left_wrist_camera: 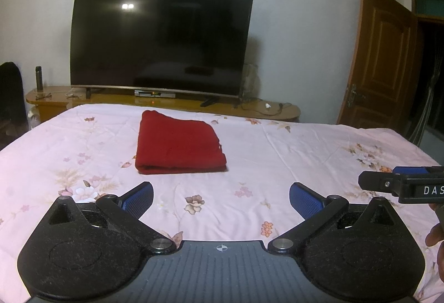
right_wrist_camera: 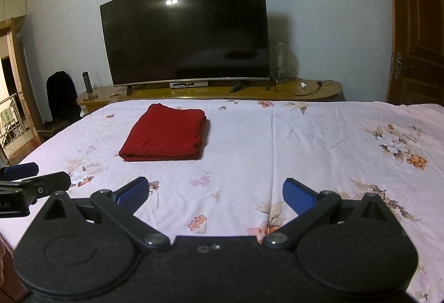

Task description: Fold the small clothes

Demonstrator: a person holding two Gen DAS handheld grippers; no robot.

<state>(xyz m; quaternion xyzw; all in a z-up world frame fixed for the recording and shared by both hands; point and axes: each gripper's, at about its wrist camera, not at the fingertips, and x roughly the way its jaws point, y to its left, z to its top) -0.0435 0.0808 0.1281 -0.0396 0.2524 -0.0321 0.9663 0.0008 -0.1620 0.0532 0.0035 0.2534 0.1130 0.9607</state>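
Observation:
A red garment [left_wrist_camera: 177, 146] lies folded into a flat rectangle on the bed, its thick folded edge toward me; it is also in the right wrist view [right_wrist_camera: 166, 133]. My left gripper [left_wrist_camera: 221, 199] hovers open above the sheet, well short of the garment, nothing between its blue pads [left_wrist_camera: 138, 200]. My right gripper [right_wrist_camera: 215, 193] is open too, off to the right of the garment and nearer than it. Each gripper's finger shows at the other view's edge: the right one [left_wrist_camera: 399, 182], the left one [right_wrist_camera: 30, 178].
The bed [left_wrist_camera: 305, 153] has a pink floral sheet. Beyond its far edge stands a low wooden cabinet [left_wrist_camera: 172, 103] with a large dark TV [left_wrist_camera: 161, 39], a bottle [left_wrist_camera: 38, 78] and cables. A wooden door [left_wrist_camera: 380, 58] stands open at the right. A dark chair [right_wrist_camera: 59, 97] is at the left.

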